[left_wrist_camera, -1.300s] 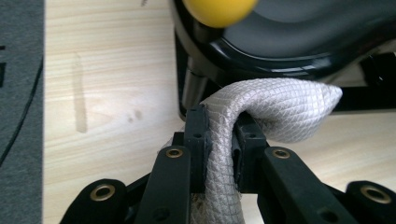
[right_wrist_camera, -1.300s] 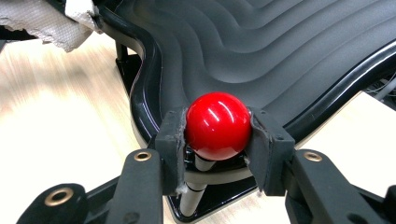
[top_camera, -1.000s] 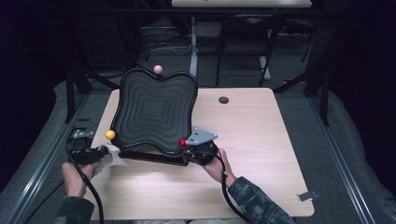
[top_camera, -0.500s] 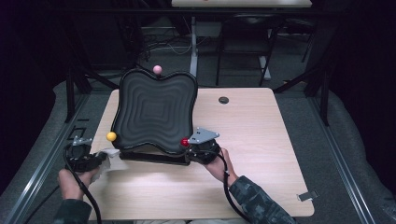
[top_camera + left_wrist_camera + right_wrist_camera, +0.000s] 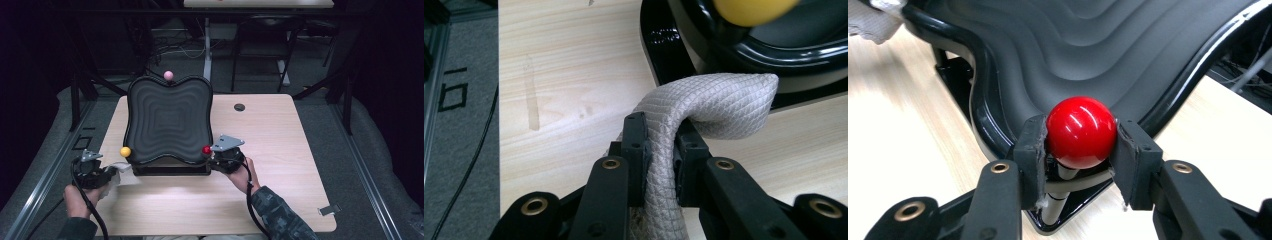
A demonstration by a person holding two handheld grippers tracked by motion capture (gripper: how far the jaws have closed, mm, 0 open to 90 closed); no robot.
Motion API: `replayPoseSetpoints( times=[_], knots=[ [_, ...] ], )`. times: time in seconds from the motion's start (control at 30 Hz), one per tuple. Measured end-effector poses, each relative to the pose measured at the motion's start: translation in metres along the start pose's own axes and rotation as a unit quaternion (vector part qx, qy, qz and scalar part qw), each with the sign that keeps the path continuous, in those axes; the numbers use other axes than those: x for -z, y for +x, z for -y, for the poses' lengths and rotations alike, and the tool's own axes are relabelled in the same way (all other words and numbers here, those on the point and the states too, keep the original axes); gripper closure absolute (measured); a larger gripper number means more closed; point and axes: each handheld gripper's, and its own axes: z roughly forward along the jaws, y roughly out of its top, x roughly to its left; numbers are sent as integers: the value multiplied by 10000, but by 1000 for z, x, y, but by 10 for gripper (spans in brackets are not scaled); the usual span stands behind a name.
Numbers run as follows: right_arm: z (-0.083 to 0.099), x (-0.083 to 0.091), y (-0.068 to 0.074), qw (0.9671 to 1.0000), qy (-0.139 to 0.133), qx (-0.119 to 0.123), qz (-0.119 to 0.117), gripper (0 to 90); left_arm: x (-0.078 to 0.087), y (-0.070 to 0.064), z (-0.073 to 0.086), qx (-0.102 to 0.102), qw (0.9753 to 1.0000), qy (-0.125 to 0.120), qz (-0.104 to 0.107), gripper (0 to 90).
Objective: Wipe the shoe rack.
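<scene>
A black ridged board (image 5: pixel 167 120) stands tilted on its base at the table's left-centre, with a pink knob (image 5: pixel 168 75) on top, a yellow knob (image 5: pixel 125 151) at its lower left and a red knob (image 5: pixel 206 149) at its lower right. My right gripper (image 5: pixel 1082 145) is shut on the red knob (image 5: pixel 1081 131). My left gripper (image 5: pixel 663 150) is shut on a folded grey cloth (image 5: pixel 704 107), just below and left of the yellow knob (image 5: pixel 751 9). In the high view the left gripper (image 5: pixel 102 172) holds the cloth (image 5: pixel 121 170) near the board's base.
A small black round grommet (image 5: pixel 239 107) sits in the wooden table (image 5: pixel 280 150) behind the board. A strip of tape (image 5: pixel 329 210) lies at the table's near right corner. A metal rail (image 5: pixel 40 180) runs along the left edge.
The left gripper with the cloth has drawn slightly down and left, away from the yellow knob. The right gripper has stayed on the red knob.
</scene>
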Motion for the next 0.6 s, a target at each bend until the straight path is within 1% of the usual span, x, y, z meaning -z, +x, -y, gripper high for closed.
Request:
replayPoseSetpoints(
  times=[0.03, 0.07, 0.1, 0.13, 0.23, 0.27, 0.3, 0.33, 0.43, 0.47, 0.57, 0.6],
  knots=[
    [1, 1, -2, 10000, -9, -23, 51, 599, -1, -1, 0, -25, 10000, 10, 13, 789],
    [3, 3, -6, 10000, 9, -79, 43, 599, -2, -3, 0, -77, 10000, 13, 22, 788],
    [3, 3, -6, 10000, 9, -79, 43, 599, -3, -5, 0, -99, 9999, 30, 29, 788],
    [4, 5, -8, 9999, 14, -95, 103, 598, -3, -7, 0, -179, 9998, 32, 21, 788],
    [6, 6, -11, 9998, 15, -115, 133, 598, -4, -9, -1, -220, 9998, 24, 25, 788],
    [6, 8, -12, 9997, 45, -135, 183, 598, -4, -10, -1, -236, 9997, 36, 22, 788],
    [7, 9, -13, 9998, 59, -150, 153, 598, -4, -10, 0, -244, 9997, 28, 22, 788],
    [9, 11, -16, 9996, 54, -164, 233, 598, -5, -11, 0, -261, 9996, 43, 23, 788],
    [10, 13, -18, 9994, 55, -201, 287, 598, -6, -11, 1, -280, 9996, 62, 17, 788],
    [13, 15, -20, 9988, 37, -288, 403, 598, -5, -11, 0, -284, 9996, 59, 32, 788],
    [15, 17, -20, 9986, 31, -295, 429, 596, -5, -11, -1, -272, 9996, 40, 38, 788],
    [15, 16, -18, 9981, 7, -308, 533, 594, -5, -11, -1, -276, 9996, 35, 40, 788]
  ],
)
